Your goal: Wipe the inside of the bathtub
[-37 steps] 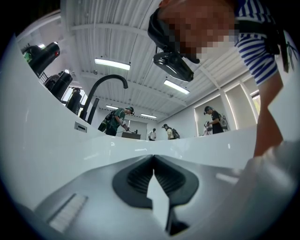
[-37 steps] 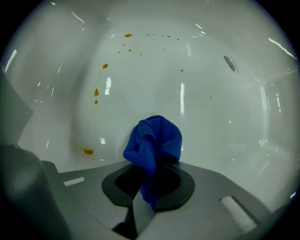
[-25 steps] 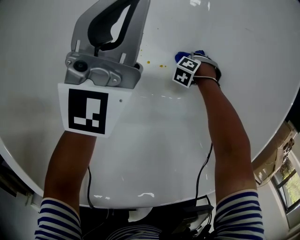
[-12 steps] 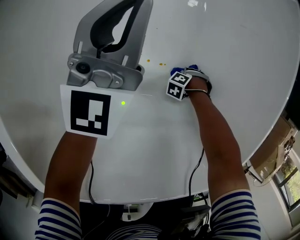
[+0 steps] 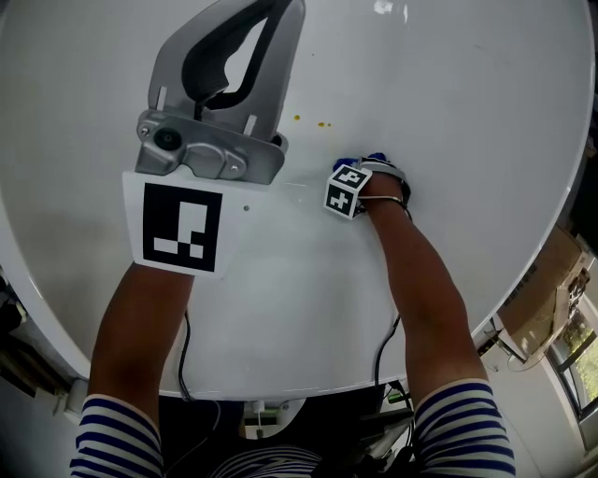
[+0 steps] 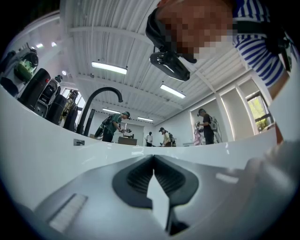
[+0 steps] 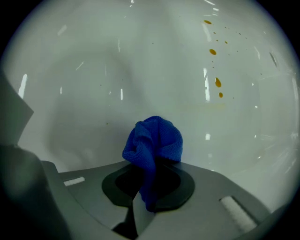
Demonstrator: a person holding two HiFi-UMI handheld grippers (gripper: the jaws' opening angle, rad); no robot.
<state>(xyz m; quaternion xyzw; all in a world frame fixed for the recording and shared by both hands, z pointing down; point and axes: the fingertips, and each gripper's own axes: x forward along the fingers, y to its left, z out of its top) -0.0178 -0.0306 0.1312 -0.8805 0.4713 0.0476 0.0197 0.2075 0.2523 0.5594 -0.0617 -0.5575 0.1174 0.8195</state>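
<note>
The white bathtub point(image 5: 458, 103) fills the head view. A few small orange-brown stains point(image 5: 322, 124) dot its inner wall, and the stains point(image 7: 218, 83) also show at the upper right of the right gripper view. My right gripper point(image 5: 361, 168) is down inside the tub, shut on a bunched blue cloth point(image 7: 154, 138) that rests against the wall just below the stains. My left gripper point(image 5: 283, 11) is held high, close to the head camera and off the surface. Its jaws point(image 6: 153, 158) meet with nothing between them, pointing out over the tub rim point(image 6: 42, 154).
A black curved faucet point(image 6: 100, 95) rises behind the rim in the left gripper view, with several people standing in the room beyond. Black cables point(image 5: 385, 347) hang over the tub's near edge. A cardboard box point(image 5: 547, 294) stands outside on the right.
My right gripper has slid the blue cloth left and toward me along the tub wall, ending below the stains. The left gripper has hardly moved.
</note>
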